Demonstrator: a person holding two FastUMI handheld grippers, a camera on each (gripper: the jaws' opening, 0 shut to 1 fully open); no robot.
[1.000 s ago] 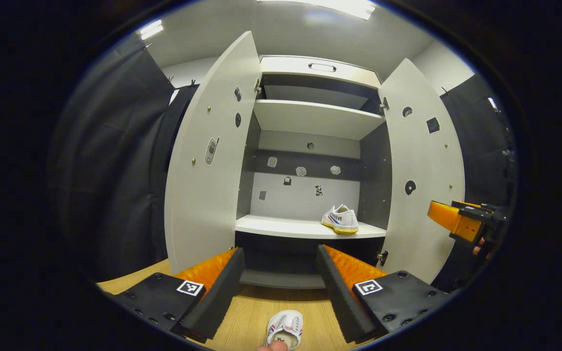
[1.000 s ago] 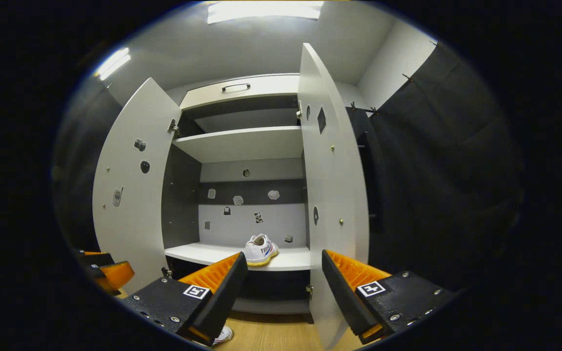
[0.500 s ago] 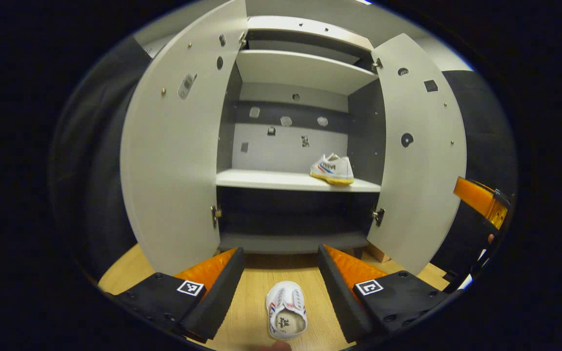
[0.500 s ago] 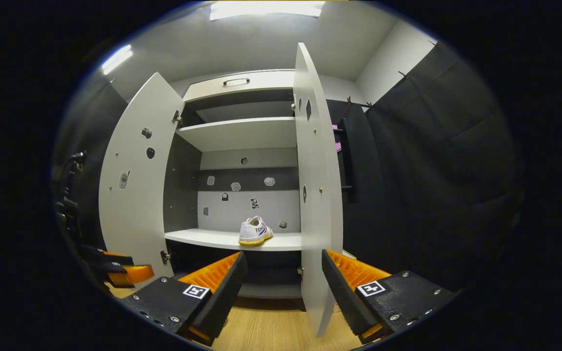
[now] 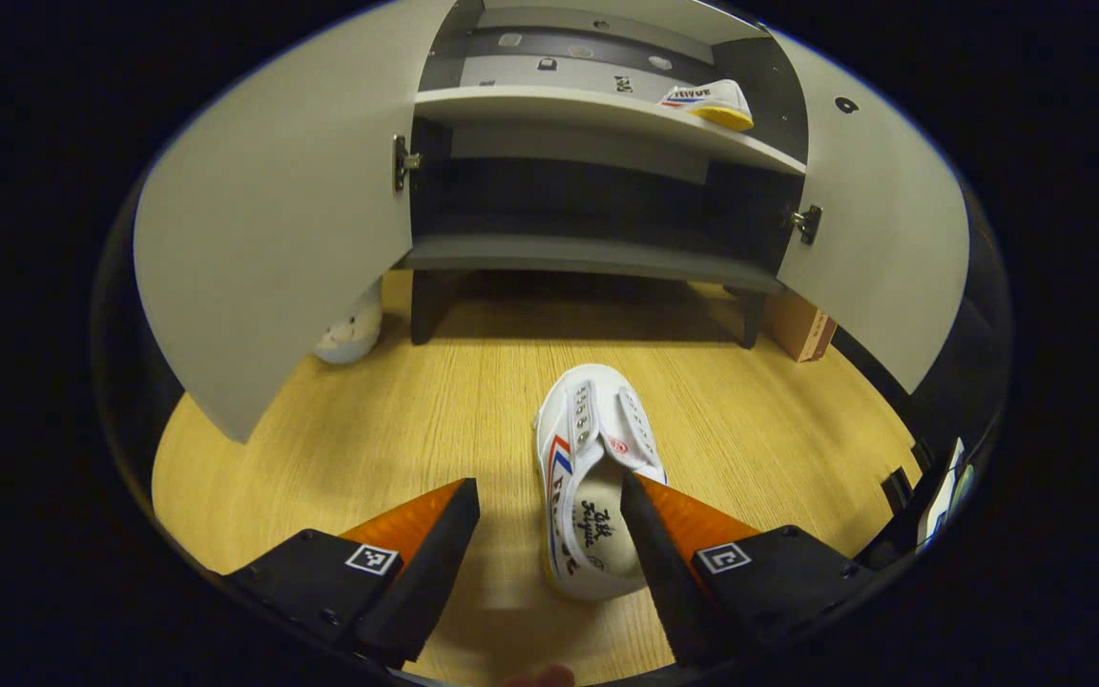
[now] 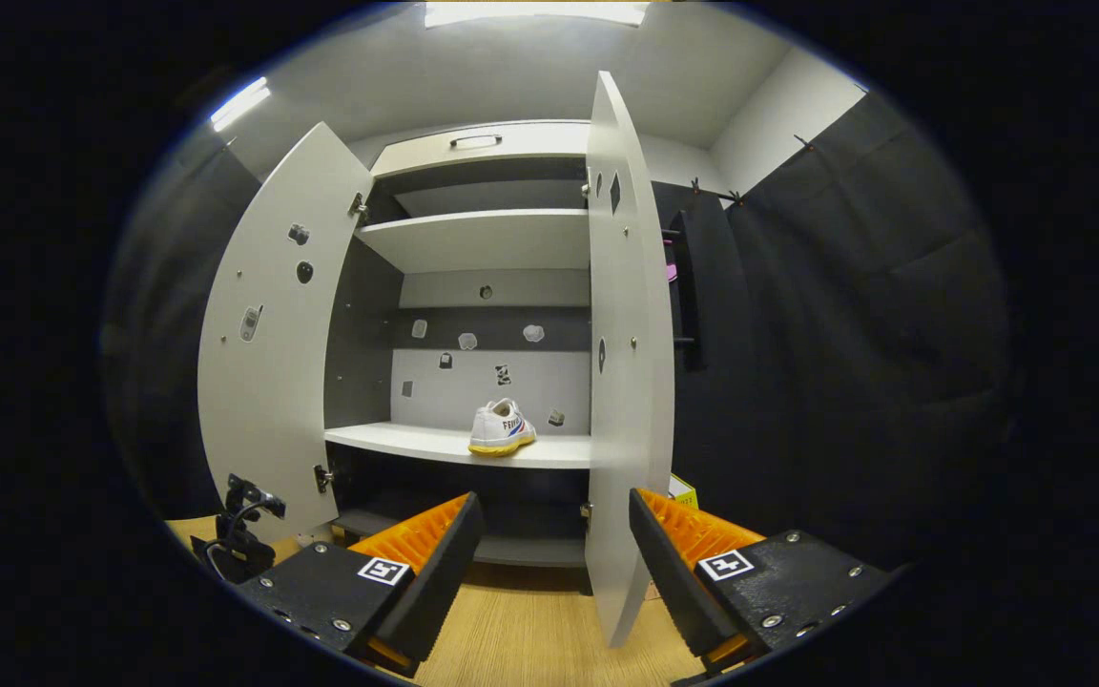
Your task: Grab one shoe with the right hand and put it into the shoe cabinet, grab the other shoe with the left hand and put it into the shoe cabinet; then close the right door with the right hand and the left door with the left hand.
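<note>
Left gripper view tilted down at the floor (image 5: 340,448) near the shoe cabinet (image 5: 597,253), right gripper view level, farther back, both sharing its open shelves

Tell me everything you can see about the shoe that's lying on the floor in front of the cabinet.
The shoe on the floor is a low white sneaker, canvas by the look, with red and blue side stripes, a pale sole and dark print on its insole. It lies upright on the wooden floor, toe toward the shoe cabinet, opening up. The left gripper is open over its heel end; one finger overlaps the heel opening, though contact cannot be told.
</note>
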